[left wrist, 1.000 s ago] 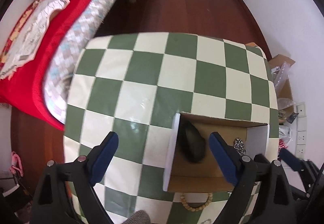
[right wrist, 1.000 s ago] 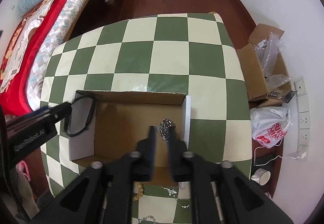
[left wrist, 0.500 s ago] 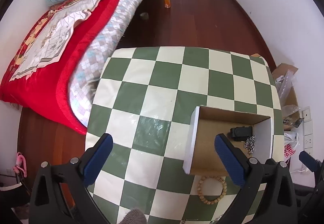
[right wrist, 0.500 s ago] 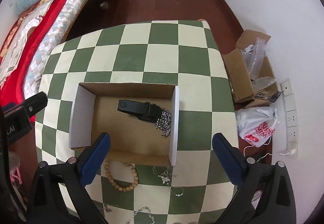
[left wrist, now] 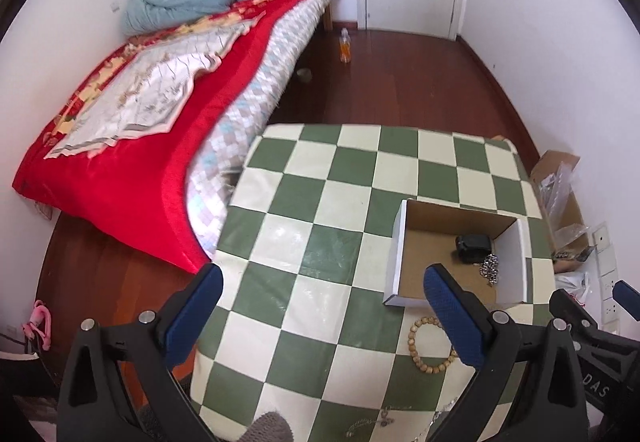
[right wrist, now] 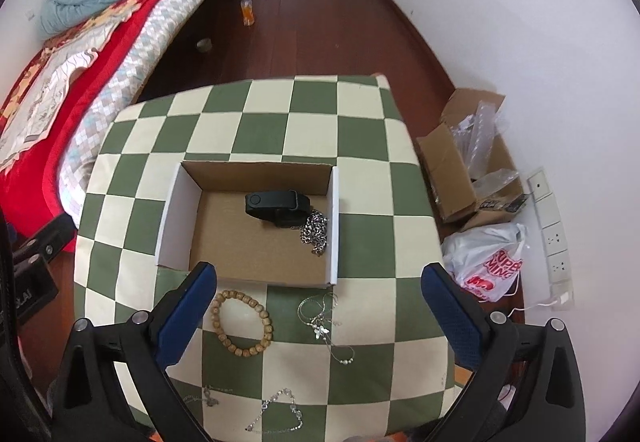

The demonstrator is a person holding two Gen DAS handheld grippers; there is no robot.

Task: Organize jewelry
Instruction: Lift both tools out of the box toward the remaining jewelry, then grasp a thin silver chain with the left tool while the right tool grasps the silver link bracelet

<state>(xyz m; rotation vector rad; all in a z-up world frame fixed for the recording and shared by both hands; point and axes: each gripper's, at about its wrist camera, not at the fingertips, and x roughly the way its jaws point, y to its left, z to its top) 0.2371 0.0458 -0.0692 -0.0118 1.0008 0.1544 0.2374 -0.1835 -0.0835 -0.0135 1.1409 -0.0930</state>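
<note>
Both the left gripper (left wrist: pixel 322 306) and the right gripper (right wrist: pixel 318 304) hang released and empty above the near edge of the tabletop (right wrist: pixel 256 130), the right jaws having just spread wide. The band (right wrist: pixel 276 207) and chain (right wrist: pixel 315 232) lie in the box (right wrist: pixel 173 220) toward the right edge, while the beads (right wrist: pixel 242 324) and thin necklaces (right wrist: pixel 324 322) wait outside. Those fine chains could snag or slip from a grasp.
</note>
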